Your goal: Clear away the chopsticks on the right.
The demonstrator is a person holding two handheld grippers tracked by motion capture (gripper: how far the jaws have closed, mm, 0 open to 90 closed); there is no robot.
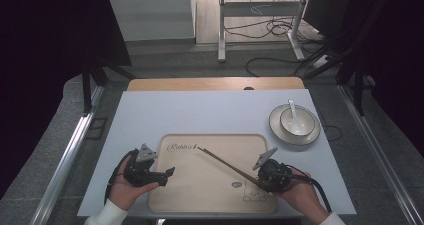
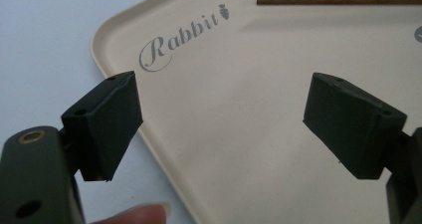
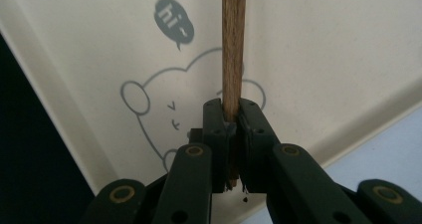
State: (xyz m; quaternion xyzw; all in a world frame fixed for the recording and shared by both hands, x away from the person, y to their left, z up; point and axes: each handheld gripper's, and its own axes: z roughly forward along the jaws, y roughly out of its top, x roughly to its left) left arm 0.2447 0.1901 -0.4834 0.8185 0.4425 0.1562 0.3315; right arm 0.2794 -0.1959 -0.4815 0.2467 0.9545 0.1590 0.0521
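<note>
1. High view, far left: the left gripper (image 1: 167, 174) hovers at the left edge of the one beige tray (image 1: 210, 205), its fingers (image 2: 107, 119) spread wide with nothing between them.
2. Left gripper view: two chopsticks (image 2: 338, 1) lie side by side, far across the tray beyond the "Rabbit" lettering.
3. On the tray's middle the chopsticks run as a slanted pair, far tips near the lettering, near ends at the right gripper (image 1: 261, 181).
4. Right gripper view: its fingers (image 3: 215, 134) are clamped on the butt end of the wood, just above the printed bear.
5. Handling, as I judge it: thin, light, stiff and smooth wood; held at the end, the pair may pivot or slip apart, so a grip nearer the middle would steady them.
6. Far right on the worktop (image 1: 150, 115): one plate (image 1: 277, 130), one bowl (image 1: 292, 127), one spoon (image 1: 292, 110).
</note>
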